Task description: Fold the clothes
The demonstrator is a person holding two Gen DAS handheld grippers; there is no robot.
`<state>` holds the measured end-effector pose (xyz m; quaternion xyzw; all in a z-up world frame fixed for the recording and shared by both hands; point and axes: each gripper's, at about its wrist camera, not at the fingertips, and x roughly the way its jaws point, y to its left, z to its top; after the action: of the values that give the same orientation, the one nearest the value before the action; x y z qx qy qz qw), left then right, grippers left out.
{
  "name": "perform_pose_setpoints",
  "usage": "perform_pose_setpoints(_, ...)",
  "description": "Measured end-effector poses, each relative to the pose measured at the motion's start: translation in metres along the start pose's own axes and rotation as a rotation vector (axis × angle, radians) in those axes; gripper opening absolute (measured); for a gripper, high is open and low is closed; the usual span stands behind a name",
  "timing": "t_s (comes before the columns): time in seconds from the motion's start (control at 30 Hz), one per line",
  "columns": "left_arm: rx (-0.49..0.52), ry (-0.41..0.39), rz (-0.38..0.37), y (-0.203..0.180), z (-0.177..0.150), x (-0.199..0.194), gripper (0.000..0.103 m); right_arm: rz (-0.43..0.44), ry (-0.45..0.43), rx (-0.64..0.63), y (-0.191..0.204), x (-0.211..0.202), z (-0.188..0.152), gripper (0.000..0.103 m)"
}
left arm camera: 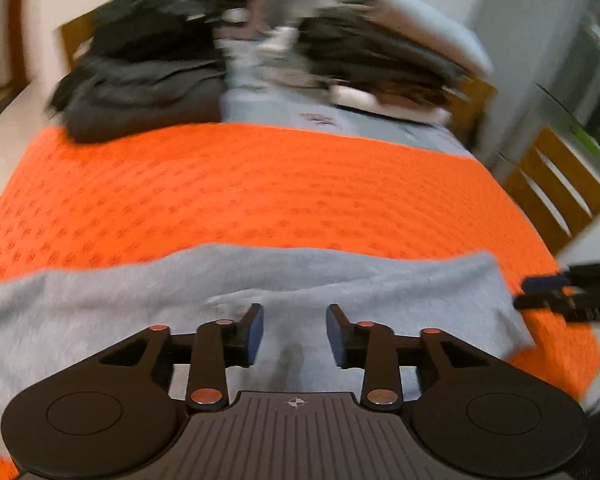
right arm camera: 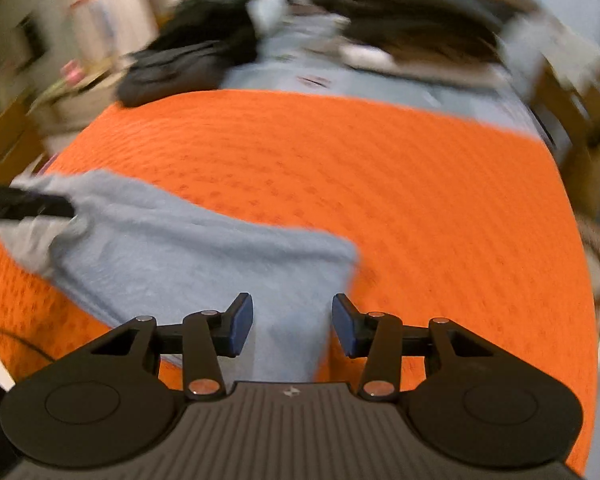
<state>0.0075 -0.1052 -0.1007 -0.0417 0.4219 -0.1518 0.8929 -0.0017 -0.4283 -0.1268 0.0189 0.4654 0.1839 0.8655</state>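
A grey garment (left arm camera: 340, 292) lies spread along the near edge of the orange blanket (left arm camera: 260, 184). My left gripper (left arm camera: 295, 332) hovers over the garment's middle, jaws open, with no cloth pinched between the blue pads. The right gripper (left arm camera: 524, 293) shows at the garment's right end. In the right wrist view the grey garment (right arm camera: 188, 240) stretches from the left to the centre. My right gripper (right arm camera: 293, 322) stands open above its near corner; cloth lies beneath the gap, and the pads do not press it. The left gripper (right arm camera: 66, 206) reaches in over the garment's left end.
Dark clothes (left arm camera: 140, 80) are piled at the far left and brown and white ones (left arm camera: 380, 68) at the far right, with a light blue garment (left arm camera: 300, 112) between them. A wooden chair (left arm camera: 556, 196) stands at the right edge of the blanket.
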Motion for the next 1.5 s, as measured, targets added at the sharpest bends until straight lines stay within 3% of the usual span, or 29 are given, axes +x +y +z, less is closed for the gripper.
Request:
perform_pose_setpoints(0.1, 0.129, 0.014, -0.070, -0.022, 0.005, 0.008, 0.046, 0.012, 0.016, 0.153, -0.022, -0.002, -0.012, 0.050)
perform_pose_setpoints(0.3, 0.385, 0.082, -0.208, -0.059, 0.017, 0.042, 0.050, 0.126, 0.022, 0.359, -0.040, 0.010, -0.027, 0.044)
perform_pose_setpoints(0.43, 0.461, 0.131, -0.246, -0.065, 0.025, 0.066, 0.050, 0.155, 0.010, 0.395, -0.037, 0.019, -0.030, 0.041)
perform_pose_setpoints(0.47, 0.465, 0.145, -0.249, -0.065, 0.026, 0.072, 0.050, 0.158, 0.009, 0.397, -0.037, 0.020, -0.030, 0.034)
perform_pose_setpoints(0.53, 0.443, 0.167, -0.262, -0.060, 0.026, 0.081, 0.050, 0.170, 0.010, 0.398, -0.034, 0.019, -0.030, 0.018)
perform_pose_setpoints(0.57, 0.428, 0.156, -0.269, -0.056, 0.026, 0.082, 0.050, 0.179, 0.003, 0.404, -0.034, 0.017, -0.028, 0.016)
perform_pose_setpoints(0.73, 0.287, 0.138, -0.325, -0.036, 0.025, 0.080, 0.051, 0.210, -0.044, 0.411, -0.024, -0.006, -0.014, 0.014)
perform_pose_setpoints(0.87, 0.147, 0.133, -0.369, -0.018, 0.029, 0.073, 0.053, 0.204, -0.074, 0.333, 0.006, -0.029, 0.009, 0.014)
perform_pose_setpoints(0.97, 0.065, 0.083, -0.382, 0.004, 0.030, 0.051, 0.056, 0.185, -0.078, 0.269, 0.032, -0.039, 0.028, 0.014)
perform_pose_setpoints(1.23, -0.056, 0.021, -0.298, 0.090, 0.019, -0.017, 0.057, 0.115, -0.059, 0.119, 0.138, -0.036, 0.066, 0.014)
perform_pose_setpoints(1.5, -0.072, 0.004, -0.213, 0.159, 0.006, -0.062, 0.057, -0.001, 0.037, -0.050, 0.240, 0.029, 0.063, 0.014)
